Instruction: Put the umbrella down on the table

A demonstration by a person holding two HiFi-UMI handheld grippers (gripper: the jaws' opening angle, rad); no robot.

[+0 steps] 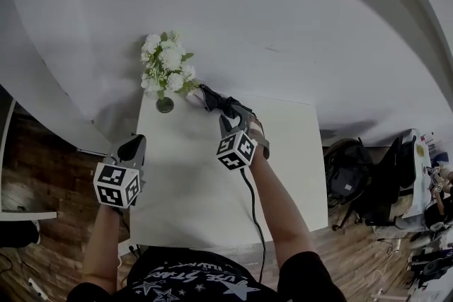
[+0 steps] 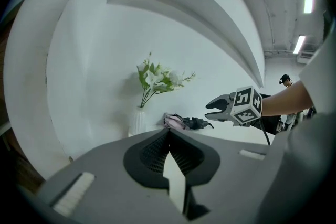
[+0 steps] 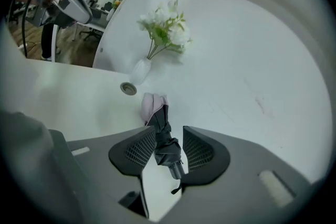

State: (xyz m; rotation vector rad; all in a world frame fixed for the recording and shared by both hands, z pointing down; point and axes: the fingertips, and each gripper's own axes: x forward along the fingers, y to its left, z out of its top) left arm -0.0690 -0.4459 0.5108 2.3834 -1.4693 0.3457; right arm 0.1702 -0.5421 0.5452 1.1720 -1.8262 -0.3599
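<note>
With the umbrella (image 2: 186, 123) laid on the table (image 1: 184, 173) by the vase (image 2: 137, 122), loosely framed by the parted jaws of the right gripper (image 3: 169, 134), and the left gripper (image 2: 169, 132) closed empty, only a clean withdrawal is judged needed.

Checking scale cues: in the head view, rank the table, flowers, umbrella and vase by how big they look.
Largest to smallest:
1. table
2. flowers
3. umbrella, only partly visible, so unsure
4. vase
</note>
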